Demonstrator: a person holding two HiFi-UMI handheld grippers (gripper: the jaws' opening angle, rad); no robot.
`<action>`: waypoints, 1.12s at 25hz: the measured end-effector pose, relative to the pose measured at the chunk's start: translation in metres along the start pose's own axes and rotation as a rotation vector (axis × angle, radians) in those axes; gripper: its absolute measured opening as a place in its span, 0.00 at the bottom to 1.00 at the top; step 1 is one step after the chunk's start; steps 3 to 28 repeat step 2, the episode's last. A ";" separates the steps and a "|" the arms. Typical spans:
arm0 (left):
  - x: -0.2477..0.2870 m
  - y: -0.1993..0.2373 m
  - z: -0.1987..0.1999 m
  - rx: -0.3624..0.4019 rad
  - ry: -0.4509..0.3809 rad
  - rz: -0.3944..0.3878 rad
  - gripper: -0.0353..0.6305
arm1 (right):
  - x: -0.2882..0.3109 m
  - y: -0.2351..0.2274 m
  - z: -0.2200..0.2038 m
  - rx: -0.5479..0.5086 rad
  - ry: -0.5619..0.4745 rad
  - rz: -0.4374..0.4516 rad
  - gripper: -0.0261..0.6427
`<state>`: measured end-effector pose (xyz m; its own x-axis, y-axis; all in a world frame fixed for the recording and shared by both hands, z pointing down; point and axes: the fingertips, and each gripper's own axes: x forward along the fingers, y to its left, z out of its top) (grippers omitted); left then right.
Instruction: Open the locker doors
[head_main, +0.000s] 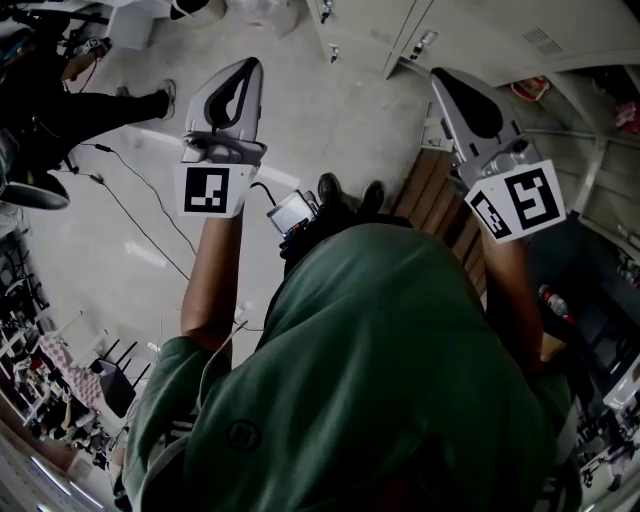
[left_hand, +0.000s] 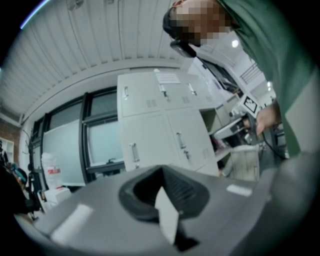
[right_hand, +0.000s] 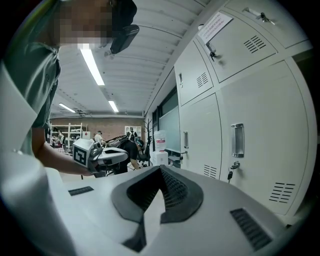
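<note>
Lockers stand just ahead of the person, and every door in view is shut. Count, right gripper view: four doors, two over two; two upright pull handles on the lower pair; one key hanging just below the nearer handle. Left gripper view, from further off: three doors above, two below, none ajar. Grippers: two. Left gripper is clenched on nothing and well short of the lockers. Right gripper is likewise clenched and empty, but nearer the lockers. Judgement: opening a door calls for parting the jaws, clamping squarely across a handle, then pulling along the hinge arc, not straight back. Whether the key must be turned before the pull cannot be told from these views.
</note>
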<state>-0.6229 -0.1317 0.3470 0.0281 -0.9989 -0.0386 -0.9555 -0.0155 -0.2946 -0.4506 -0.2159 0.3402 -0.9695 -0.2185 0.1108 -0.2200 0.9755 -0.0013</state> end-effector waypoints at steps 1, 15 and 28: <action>-0.011 0.003 0.017 -0.005 -0.001 0.000 0.05 | -0.008 0.011 0.018 -0.002 0.003 -0.003 0.04; -0.023 0.006 0.035 -0.010 -0.001 0.000 0.05 | -0.015 0.022 0.036 -0.005 0.007 -0.007 0.04; -0.023 0.006 0.035 -0.010 -0.001 0.000 0.05 | -0.015 0.022 0.036 -0.005 0.007 -0.007 0.04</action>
